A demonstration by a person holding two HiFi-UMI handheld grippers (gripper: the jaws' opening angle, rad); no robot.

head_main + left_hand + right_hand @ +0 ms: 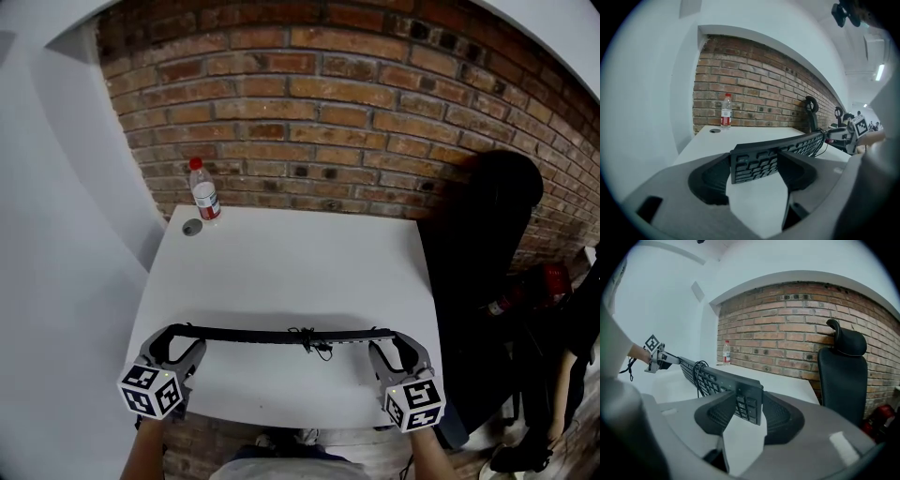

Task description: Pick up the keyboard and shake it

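Observation:
The black keyboard (262,335) hangs over the front part of the white table (281,272), turned on its long edge, so the head view shows it as a thin bar. Its cable (314,345) dangles in a bunch near the middle. My left gripper (178,342) is shut on its left end, and in the left gripper view the pads (715,176) press both faces of the keyboard (801,143). My right gripper (392,349) is shut on the right end. In the right gripper view the keyboard (708,378) runs off to the left from between the jaws.
A water bottle with a red label (203,190) stands at the table's back left corner beside a round cable hole (192,227). A brick wall runs behind the table. A black office chair (478,253) stands against the table's right side, with a red object (553,281) beyond it.

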